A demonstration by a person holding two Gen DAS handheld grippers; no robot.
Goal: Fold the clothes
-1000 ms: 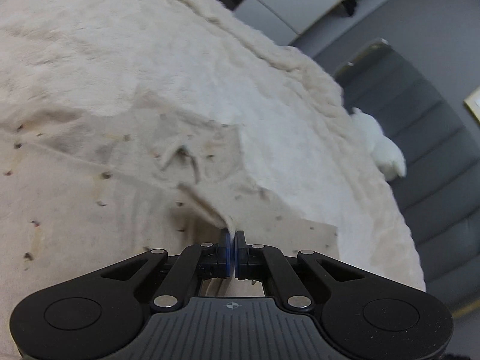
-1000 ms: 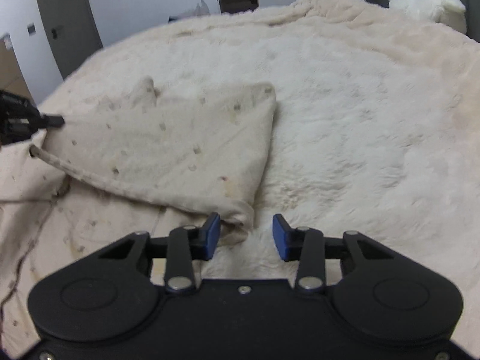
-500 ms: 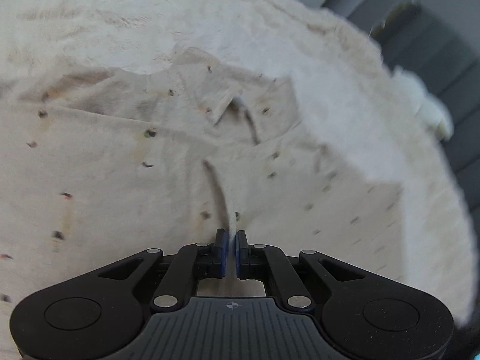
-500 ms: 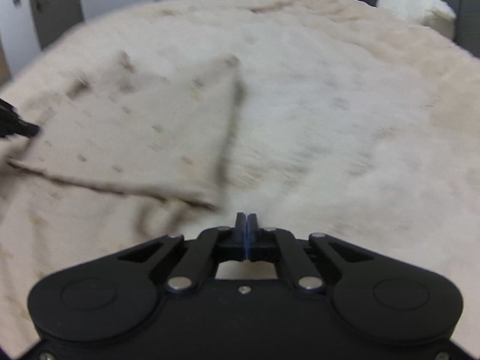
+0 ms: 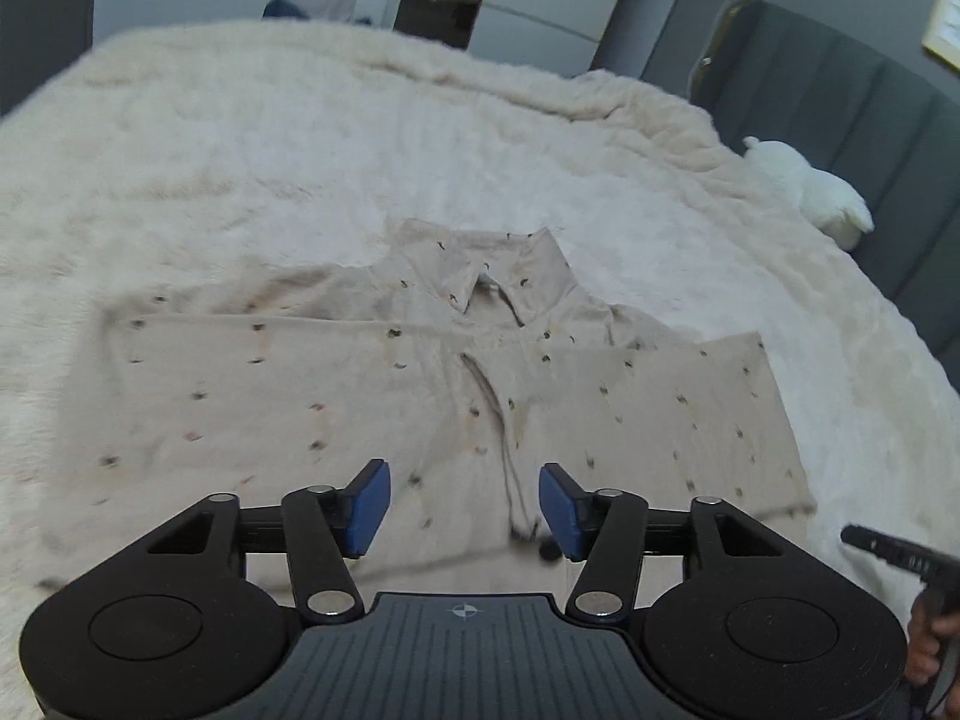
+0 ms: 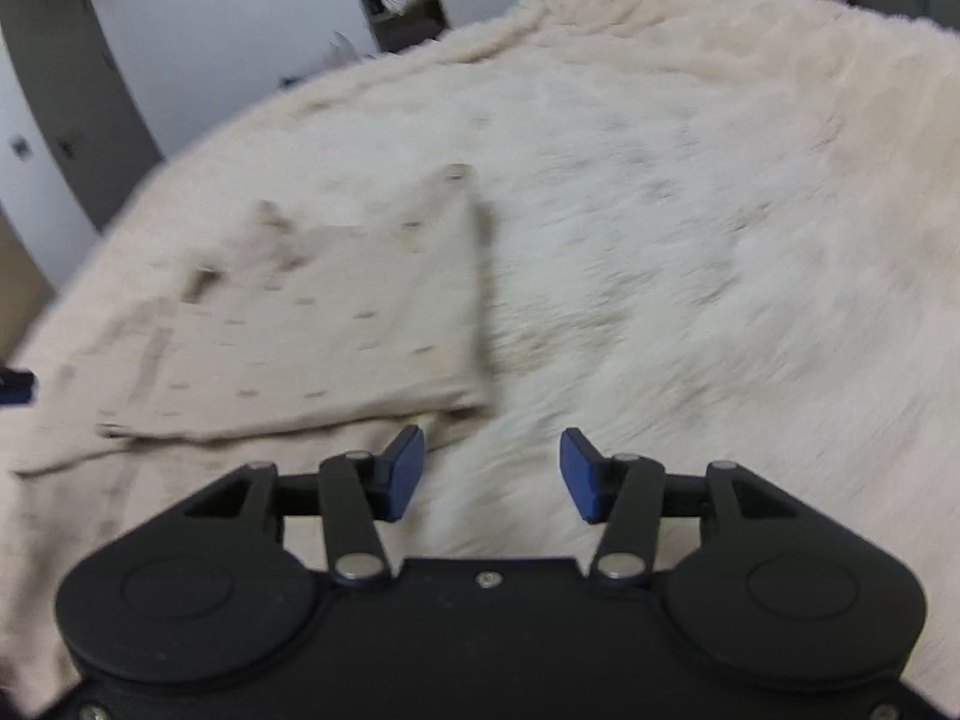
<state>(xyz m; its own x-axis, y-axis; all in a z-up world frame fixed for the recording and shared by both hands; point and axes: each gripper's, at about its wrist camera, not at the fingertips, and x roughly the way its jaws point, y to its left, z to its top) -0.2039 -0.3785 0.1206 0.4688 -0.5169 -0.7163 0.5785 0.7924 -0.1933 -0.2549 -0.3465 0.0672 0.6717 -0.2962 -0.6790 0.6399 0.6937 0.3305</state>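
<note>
Both the left tongs (image 5: 462, 501) and the right tongs (image 6: 491, 474) are spread, holding nothing. The beige dotted shirt (image 5: 372, 396) lies flat on the fluffy cream bed (image 5: 240, 150), collar at the far side.

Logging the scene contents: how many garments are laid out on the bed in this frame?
1: a beige dotted shirt lies spread on the fluffy blanket, in front of both open grippers. Others outside the views cannot be excluded.
</note>
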